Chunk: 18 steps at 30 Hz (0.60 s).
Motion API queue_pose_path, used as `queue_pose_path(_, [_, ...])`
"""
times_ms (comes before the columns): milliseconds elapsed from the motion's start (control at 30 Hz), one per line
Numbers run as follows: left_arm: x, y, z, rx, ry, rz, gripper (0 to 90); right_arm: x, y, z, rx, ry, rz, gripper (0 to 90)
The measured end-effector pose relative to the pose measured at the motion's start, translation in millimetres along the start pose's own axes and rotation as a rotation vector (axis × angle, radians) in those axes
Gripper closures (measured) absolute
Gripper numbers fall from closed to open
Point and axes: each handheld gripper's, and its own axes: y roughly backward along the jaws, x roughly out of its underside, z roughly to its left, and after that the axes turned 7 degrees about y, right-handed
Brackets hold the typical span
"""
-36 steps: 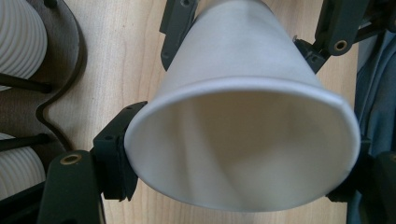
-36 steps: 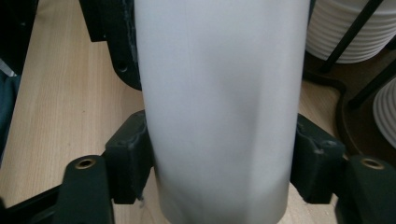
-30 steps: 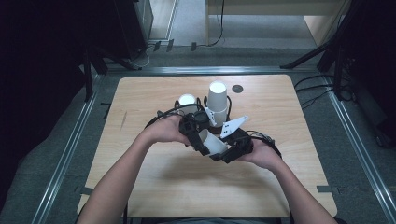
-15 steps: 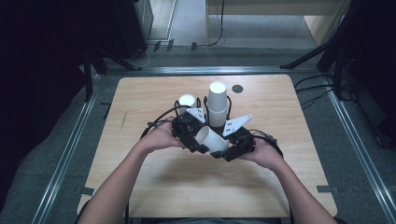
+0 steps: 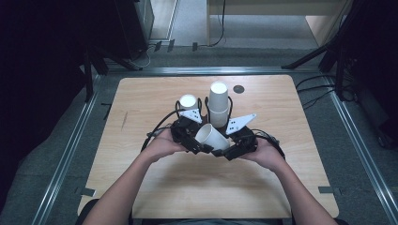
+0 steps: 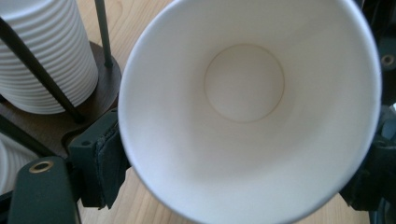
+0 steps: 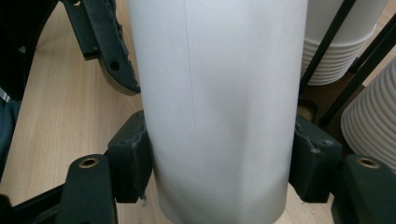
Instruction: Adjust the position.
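while tilted, paper cup (image 5: pixel 212 136) sits between both jaws.

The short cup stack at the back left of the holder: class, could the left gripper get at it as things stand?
Probably not directly: the held cup sits at the left gripper, clamped by the right gripper, though the short stack lies just beyond.

The high view is dim, its 9 and 3 o'clock sides nearly black, with the wooden table (image 5: pixel 141 108) evenly lit. Both gripper views are brighter, their close paper cup (image 6: pixel 247 107) soft and slightly blurred.
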Motion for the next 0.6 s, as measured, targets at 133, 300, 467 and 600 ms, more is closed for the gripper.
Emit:
queue_pose_path(133, [-1.5, -1.4, -1.5, 0.015, 0.014, -0.017, 12.7, 0.1, 0.1, 0.6, -0.006, -0.001, 0.000, 33.2])
queue_pose_path(300, [-4.3, 0.5, -3.5, 0.026, 0.047, -0.066, 16.4, 0.1, 0.5, 1.0, -0.011, 0.002, -0.011, 33.2])
queue_pose_path(467, [-4.2, 4.2, -2.2, 0.064, 0.066, -0.081, 22.1, -0.1, 0.8, 2.0, -0.011, 0.018, -0.014, 33.2])
queue_pose_path(600, [-4.2, 5.1, -0.5, 0.078, 0.077, -0.064, 24.3, -0.1, 1.0, 2.8, -0.016, 0.018, -0.011, 32.9])
